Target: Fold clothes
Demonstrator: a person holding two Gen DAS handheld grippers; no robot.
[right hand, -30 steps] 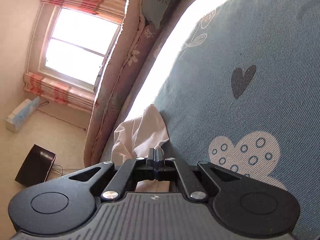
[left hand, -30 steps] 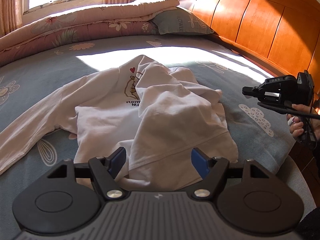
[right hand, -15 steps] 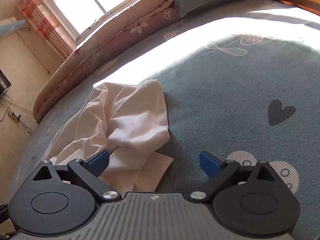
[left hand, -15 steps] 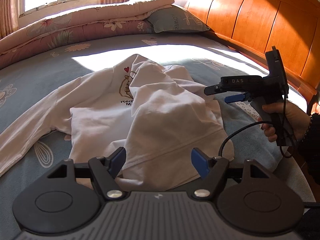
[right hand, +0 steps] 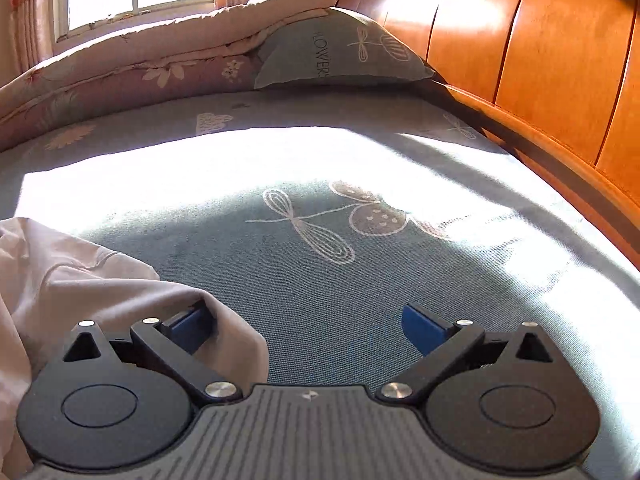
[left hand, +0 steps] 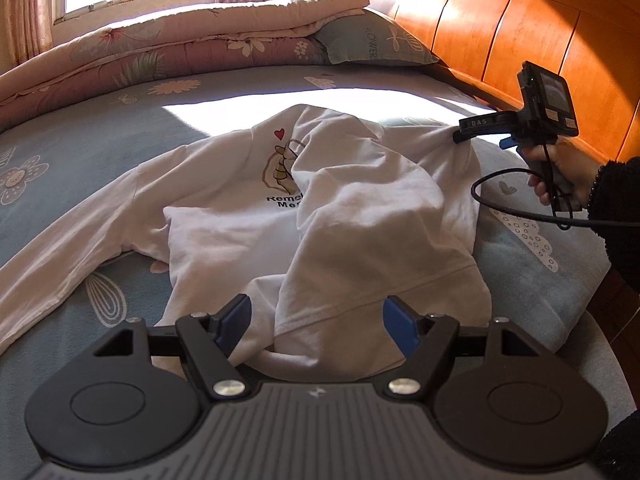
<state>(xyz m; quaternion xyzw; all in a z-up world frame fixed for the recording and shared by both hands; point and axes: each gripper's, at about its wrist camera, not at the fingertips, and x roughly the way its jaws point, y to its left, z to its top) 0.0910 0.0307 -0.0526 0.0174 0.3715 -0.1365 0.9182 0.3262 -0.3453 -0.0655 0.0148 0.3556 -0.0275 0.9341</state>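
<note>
A white long-sleeved shirt [left hand: 352, 216] with a heart and hand print lies crumpled on the blue bedsheet [left hand: 80, 152]. One sleeve stretches out to the left. My left gripper [left hand: 316, 322] is open, its blue pads straddling the shirt's near hem. In the left wrist view my right gripper [left hand: 466, 132] reaches the shirt's far right edge, held by a hand [left hand: 560, 168]. In the right wrist view the right gripper [right hand: 308, 326] is open wide, and a fold of the white shirt [right hand: 100, 292] lies against its left pad.
A folded floral quilt [left hand: 180, 48] and a blue pillow [left hand: 372, 40] lie at the far end of the bed. The orange wooden headboard [left hand: 500, 40] runs along the right side. A black cable [left hand: 520, 212] hangs from the right gripper. Sunlight falls across the sheet.
The right gripper opened from shut, swung level and moved forward to the shirt's far right edge. My left gripper stayed open at the near hem.
</note>
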